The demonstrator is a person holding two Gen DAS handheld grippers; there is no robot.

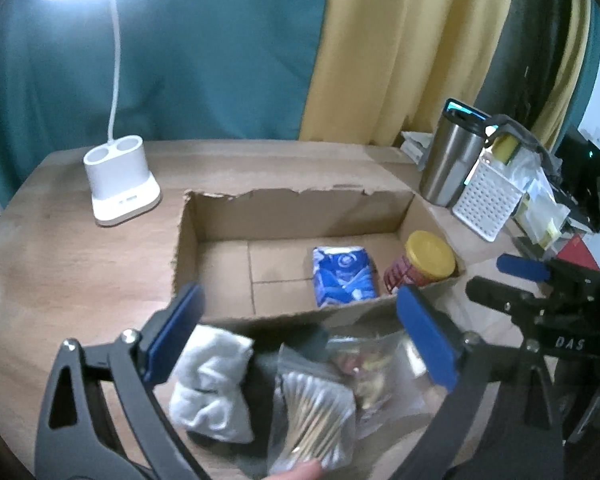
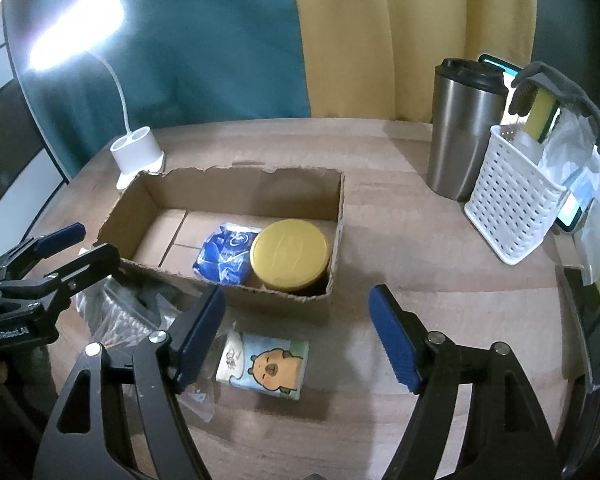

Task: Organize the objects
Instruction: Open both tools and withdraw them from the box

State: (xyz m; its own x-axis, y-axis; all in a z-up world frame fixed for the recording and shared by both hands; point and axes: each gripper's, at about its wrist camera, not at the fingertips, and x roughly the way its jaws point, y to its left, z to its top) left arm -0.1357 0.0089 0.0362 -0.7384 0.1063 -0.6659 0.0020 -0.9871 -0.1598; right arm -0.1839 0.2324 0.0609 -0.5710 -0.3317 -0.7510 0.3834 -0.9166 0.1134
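An open cardboard box (image 1: 300,204) (image 2: 324,200) sits mid-table. Inside it lie a blue tissue pack (image 1: 344,276) (image 2: 224,258) and a jar with a yellow lid (image 1: 430,256) (image 2: 289,254). My left gripper (image 1: 300,336) is open and empty, above a bag of cotton swabs (image 1: 312,424), a white cloth (image 1: 212,384) and a clear bag of small items (image 1: 376,376) in front of the box. My right gripper (image 2: 298,340) is open and empty, above a cartoon tissue pack (image 2: 266,364) in front of the box. The left gripper shows in the right wrist view (image 2: 76,248), the right gripper in the left wrist view (image 1: 500,276).
A white desk lamp base (image 1: 120,184) (image 2: 138,152) stands left of the box. A steel tumbler (image 1: 452,160) (image 2: 460,128) and a white perforated basket (image 1: 488,200) (image 2: 512,208) with a sponge stand at the right, beside bags and clutter. Curtains hang behind the wooden table (image 2: 400,240).
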